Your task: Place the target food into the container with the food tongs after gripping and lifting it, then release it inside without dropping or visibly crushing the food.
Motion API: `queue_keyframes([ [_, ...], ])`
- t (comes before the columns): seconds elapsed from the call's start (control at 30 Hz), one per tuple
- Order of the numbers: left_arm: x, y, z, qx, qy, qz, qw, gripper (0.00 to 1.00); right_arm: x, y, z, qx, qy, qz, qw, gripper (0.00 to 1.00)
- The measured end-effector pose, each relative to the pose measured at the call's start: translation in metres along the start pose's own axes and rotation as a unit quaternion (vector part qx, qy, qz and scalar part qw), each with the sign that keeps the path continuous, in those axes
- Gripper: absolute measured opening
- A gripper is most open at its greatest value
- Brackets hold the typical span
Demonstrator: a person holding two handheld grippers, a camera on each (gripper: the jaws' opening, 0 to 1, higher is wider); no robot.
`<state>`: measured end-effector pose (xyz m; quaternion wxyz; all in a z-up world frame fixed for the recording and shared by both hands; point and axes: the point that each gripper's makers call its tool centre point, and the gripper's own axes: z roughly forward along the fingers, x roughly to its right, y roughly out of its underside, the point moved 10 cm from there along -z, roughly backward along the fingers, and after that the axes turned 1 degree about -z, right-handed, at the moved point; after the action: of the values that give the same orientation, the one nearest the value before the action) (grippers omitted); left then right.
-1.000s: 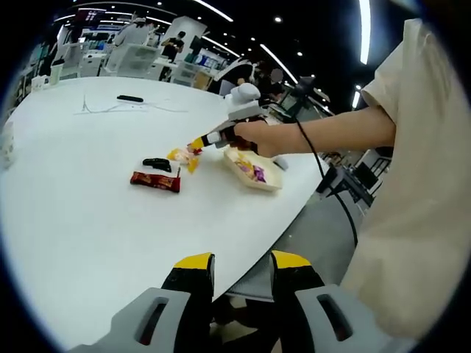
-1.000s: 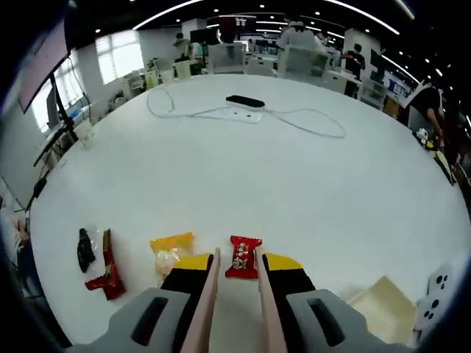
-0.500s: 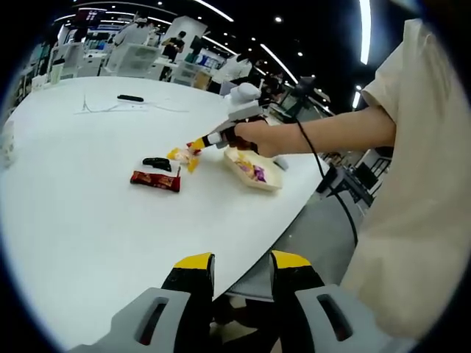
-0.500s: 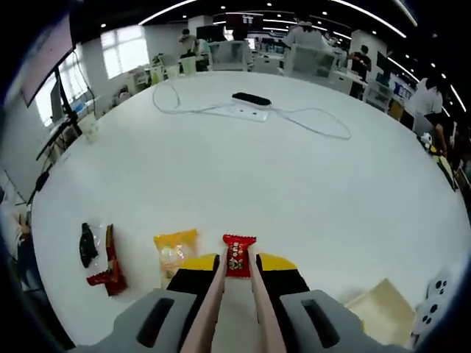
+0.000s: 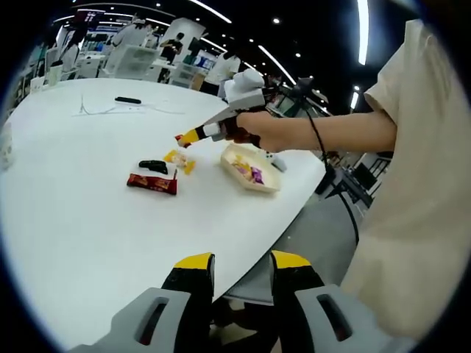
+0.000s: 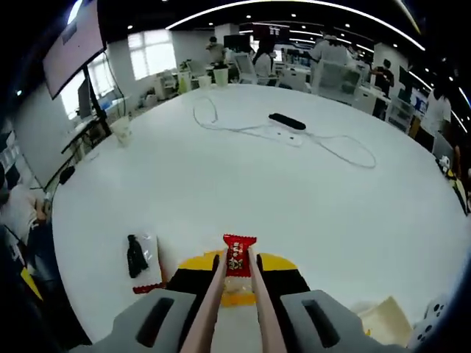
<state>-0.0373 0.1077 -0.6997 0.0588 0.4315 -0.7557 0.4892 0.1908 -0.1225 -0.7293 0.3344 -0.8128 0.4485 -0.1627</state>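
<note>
Red candy (image 6: 237, 256) sits clamped in your right claw (image 6: 235, 266), standing lengthwise. The tray (image 5: 252, 170) lies below, toward your right. Your left claw (image 5: 241, 271) is apart, far off.

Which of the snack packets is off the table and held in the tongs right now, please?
The small red packet, pinched between the tongs in the right gripper. The long red, black and yellow packets lie on the table.
</note>
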Motion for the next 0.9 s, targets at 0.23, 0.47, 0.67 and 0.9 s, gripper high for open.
queue_keyframes([
  [0.23,0.001,-0.001,-0.002,0.006,-0.002,0.002,1.0000,0.29,-0.005,0.005,0.003,-0.015,-0.010,-0.005,0.9998,0.20],
  [0.47,0.000,0.002,-0.007,0.009,-0.008,-0.003,0.9999,0.28,-0.007,0.008,0.005,-0.028,-0.008,-0.026,0.9992,0.22],
  [0.67,0.002,0.001,-0.005,0.011,-0.007,-0.004,0.9999,0.28,-0.006,0.009,0.007,-0.033,-0.006,-0.022,0.9992,0.24],
  [0.9,0.001,-0.001,-0.004,0.010,-0.006,-0.002,0.9999,0.28,-0.005,0.012,0.010,-0.046,-0.005,-0.036,0.9983,0.26],
])
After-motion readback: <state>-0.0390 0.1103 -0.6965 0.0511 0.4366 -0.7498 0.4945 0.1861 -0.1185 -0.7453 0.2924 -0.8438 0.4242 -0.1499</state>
